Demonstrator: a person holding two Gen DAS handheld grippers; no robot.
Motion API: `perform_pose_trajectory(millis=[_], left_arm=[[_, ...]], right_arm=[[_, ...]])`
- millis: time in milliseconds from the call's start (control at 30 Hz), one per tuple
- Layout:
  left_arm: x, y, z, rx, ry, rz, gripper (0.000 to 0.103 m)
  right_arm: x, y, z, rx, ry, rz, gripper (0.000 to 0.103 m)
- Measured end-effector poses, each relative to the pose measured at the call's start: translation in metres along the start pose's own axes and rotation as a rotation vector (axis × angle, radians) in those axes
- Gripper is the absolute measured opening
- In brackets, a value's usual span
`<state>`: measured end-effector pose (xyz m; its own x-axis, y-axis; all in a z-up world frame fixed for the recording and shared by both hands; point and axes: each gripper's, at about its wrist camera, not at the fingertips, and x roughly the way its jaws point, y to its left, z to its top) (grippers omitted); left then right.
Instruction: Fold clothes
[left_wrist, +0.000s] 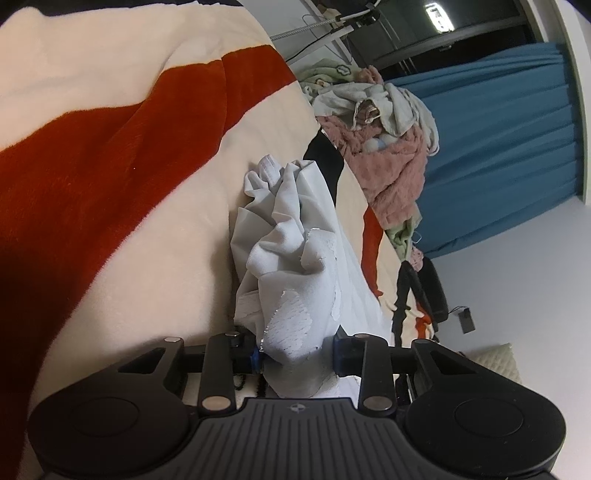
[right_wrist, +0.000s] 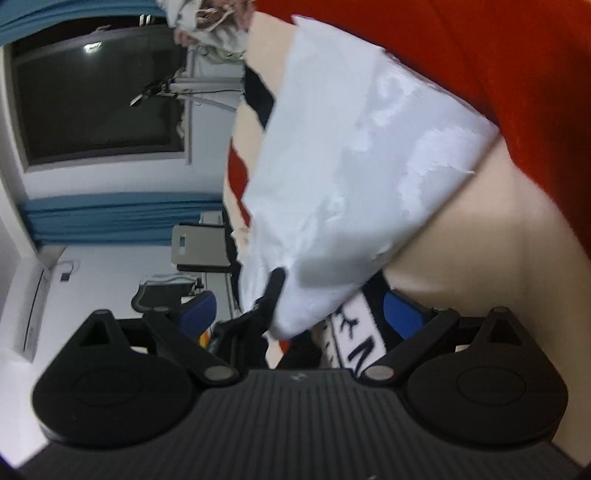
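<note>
A pale grey-white garment (left_wrist: 291, 243) with a textured white print lies bunched on a cream and red blanket (left_wrist: 110, 155). My left gripper (left_wrist: 297, 354) is shut on a fold of the garment, its blue pads pressed against the cloth. In the right wrist view the same garment (right_wrist: 351, 177) hangs stretched in front of the camera. My right gripper (right_wrist: 299, 314) is open, its blue pads (right_wrist: 201, 308) wide apart, with the garment's lower corner between them. The other gripper's black finger touches the cloth there.
A pile of unfolded clothes (left_wrist: 384, 125), pink, white and green, sits at the far end of the blanket. A blue curtain (left_wrist: 498, 140), a dark window (right_wrist: 96, 96) and a white wall lie beyond. A black tripod (left_wrist: 413, 291) stands by the blanket's edge.
</note>
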<state>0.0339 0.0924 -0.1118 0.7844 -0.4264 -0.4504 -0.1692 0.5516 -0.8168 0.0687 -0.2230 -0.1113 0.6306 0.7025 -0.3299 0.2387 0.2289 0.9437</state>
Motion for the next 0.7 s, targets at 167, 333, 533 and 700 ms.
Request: perform_pose_trajectory(millis=[167, 333, 533, 700], left_arm=[[-0.002, 0.003, -0.001, -0.028, -0.001, -0.016, 0.03], [-0.007, -0.001, -0.003, -0.049, -0.002, -0.031, 0.029], [-0.016, -0.009, -0.007, -0.067, -0.002, -0.047, 0.027], [-0.025, -0.019, -0.009, -0.076, 0.01, -0.065, 0.027]], right_arm=[[-0.004, -0.006, 0.002, -0.015, -0.136, -0.033, 0.084], [-0.006, -0.016, 0.012, 0.002, -0.232, -0.045, 0.071], [-0.006, -0.007, 0.02, -0.11, -0.249, -0.125, 0.032], [-0.028, 0.004, 0.012, -0.145, -0.276, -0.104, 0.022]])
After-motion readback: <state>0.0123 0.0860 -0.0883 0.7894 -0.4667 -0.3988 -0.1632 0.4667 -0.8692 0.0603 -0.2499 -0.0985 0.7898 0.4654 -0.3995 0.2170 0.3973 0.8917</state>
